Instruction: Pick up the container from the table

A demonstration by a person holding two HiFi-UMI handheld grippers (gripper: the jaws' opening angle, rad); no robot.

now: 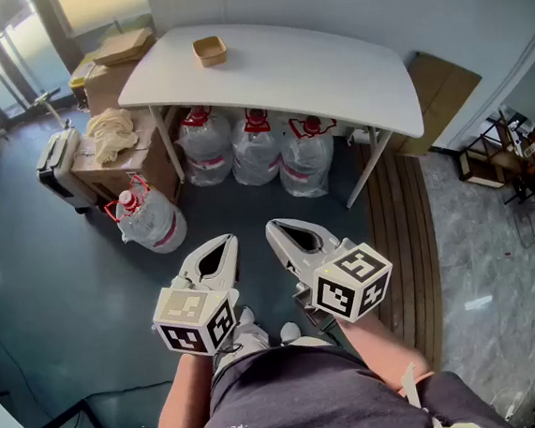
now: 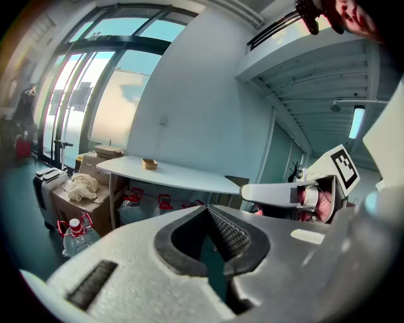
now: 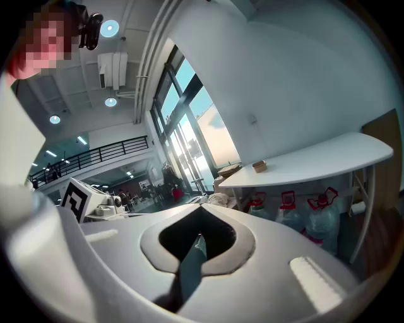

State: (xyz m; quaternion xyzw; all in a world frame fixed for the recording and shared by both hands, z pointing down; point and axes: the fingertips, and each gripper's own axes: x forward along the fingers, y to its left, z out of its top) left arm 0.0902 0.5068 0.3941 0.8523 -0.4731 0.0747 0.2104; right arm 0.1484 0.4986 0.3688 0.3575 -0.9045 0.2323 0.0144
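A small tan container (image 1: 209, 50) sits near the far left end of the white table (image 1: 329, 75), with nothing else on the tabletop. Both grippers are held low near the person's body, well short of the table. My left gripper (image 1: 227, 242) and right gripper (image 1: 274, 227) point towards the table side by side, both shut with nothing in them. In the left gripper view, the container (image 2: 149, 164) is small and far beyond the closed jaw tips (image 2: 206, 209). In the right gripper view, the container (image 3: 259, 166) lies up and to the right of the shut gripper (image 3: 201, 207).
Three large water jugs (image 1: 256, 145) stand under the table and another jug (image 1: 151, 219) stands on the floor to its left. Cardboard boxes with a cloth (image 1: 111, 134) and a suitcase (image 1: 56, 163) crowd the left side. A wooden board (image 1: 444, 88) leans at the right.
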